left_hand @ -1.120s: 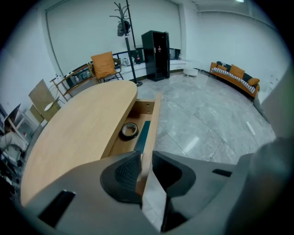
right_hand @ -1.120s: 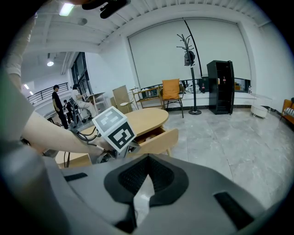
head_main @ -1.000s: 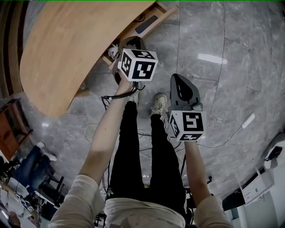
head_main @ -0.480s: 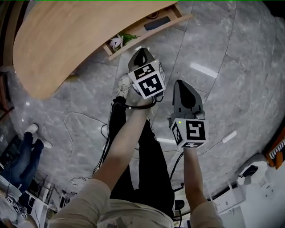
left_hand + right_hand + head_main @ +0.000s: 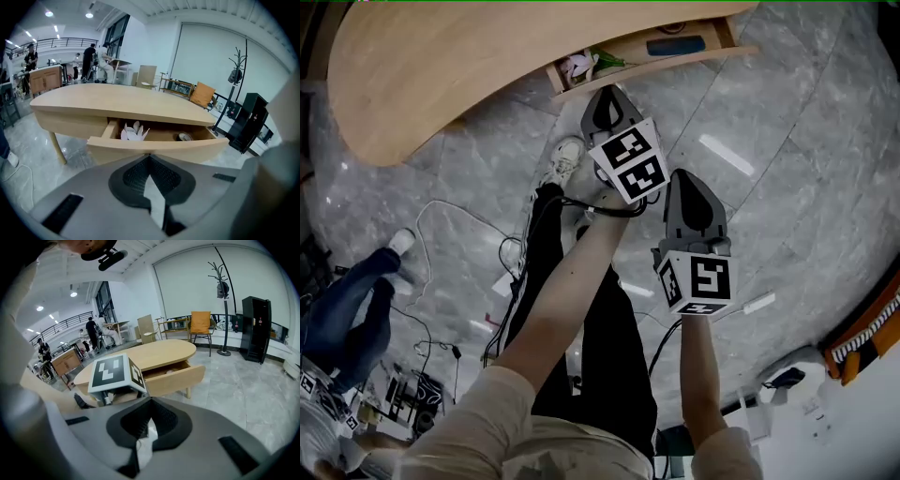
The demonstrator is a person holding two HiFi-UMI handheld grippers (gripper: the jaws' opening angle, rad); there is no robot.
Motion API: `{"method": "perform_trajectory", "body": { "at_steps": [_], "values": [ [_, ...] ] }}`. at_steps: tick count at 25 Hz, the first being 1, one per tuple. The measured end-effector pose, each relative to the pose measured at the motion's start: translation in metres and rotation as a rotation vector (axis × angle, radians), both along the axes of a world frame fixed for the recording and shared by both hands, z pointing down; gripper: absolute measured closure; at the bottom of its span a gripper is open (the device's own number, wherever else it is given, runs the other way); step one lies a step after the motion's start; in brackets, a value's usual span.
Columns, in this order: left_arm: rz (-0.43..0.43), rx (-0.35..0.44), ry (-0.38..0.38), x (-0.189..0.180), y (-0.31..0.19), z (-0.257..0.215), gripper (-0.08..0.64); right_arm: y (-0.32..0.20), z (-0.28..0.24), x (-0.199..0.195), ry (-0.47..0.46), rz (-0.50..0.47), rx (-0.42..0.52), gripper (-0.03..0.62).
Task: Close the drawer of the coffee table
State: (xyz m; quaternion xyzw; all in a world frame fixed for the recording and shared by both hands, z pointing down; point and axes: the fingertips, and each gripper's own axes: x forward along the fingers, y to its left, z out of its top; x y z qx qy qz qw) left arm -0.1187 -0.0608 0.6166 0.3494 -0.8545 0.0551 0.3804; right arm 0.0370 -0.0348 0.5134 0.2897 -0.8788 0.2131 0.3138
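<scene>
The drawer (image 5: 675, 64) stands pulled out of the near side of the counter (image 5: 441, 66), and its front panel is turned toward the person. In the left gripper view the drawer (image 5: 154, 147) lies straight ahead. Its long axis runs from left to right across the line along which the fingers point. A white flower-like thing (image 5: 133, 132) is seen inside at the left end and a small round thing (image 5: 184, 137) toward the right.

The left gripper (image 5: 607, 94) is the nearer one. Its fingers (image 5: 149, 161) are pressed together with nothing between them, and the closed tip is aimed at about the middle of the panel. It is close in front of the panel, but whether it touches cannot be told.

The right gripper (image 5: 682, 178) is held further back and to the right. Its fingers (image 5: 150, 404) are likewise closed and empty, and from there the drawer (image 5: 176, 378) is seen well off, at a slant.

It is judged that the push falls to the left gripper. It would be driven away from the person, square to the panel's long axis and near its middle, so that the drawer is kept from skewing in its runners.
</scene>
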Motion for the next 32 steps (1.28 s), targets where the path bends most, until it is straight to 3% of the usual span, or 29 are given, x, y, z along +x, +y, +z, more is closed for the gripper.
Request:
{"method": "perform_trajectory", "body": {
  "at_steps": [5,12,17,25,32],
  "values": [
    [-0.041,0.018,0.008,-0.002,0.002,-0.002,0.552,-0.005,-0.002,-0.014,-0.016,-0.005,0.005,0.587],
    [-0.027,0.035,-0.026,-0.002,0.000,0.000,0.552,-0.023,-0.002,-0.017,-0.028,0.025,0.019,0.587],
    [0.019,0.070,-0.093,-0.008,-0.005,-0.002,0.552,-0.030,-0.006,-0.017,-0.042,0.017,0.040,0.587],
    [0.011,0.145,-0.194,-0.056,-0.033,-0.003,0.552,-0.030,-0.005,-0.036,-0.064,-0.035,0.052,0.588],
    [0.054,0.196,-0.299,-0.087,-0.053,-0.005,0.552,-0.040,0.000,-0.057,-0.094,-0.074,0.073,0.588]
  ]
}}
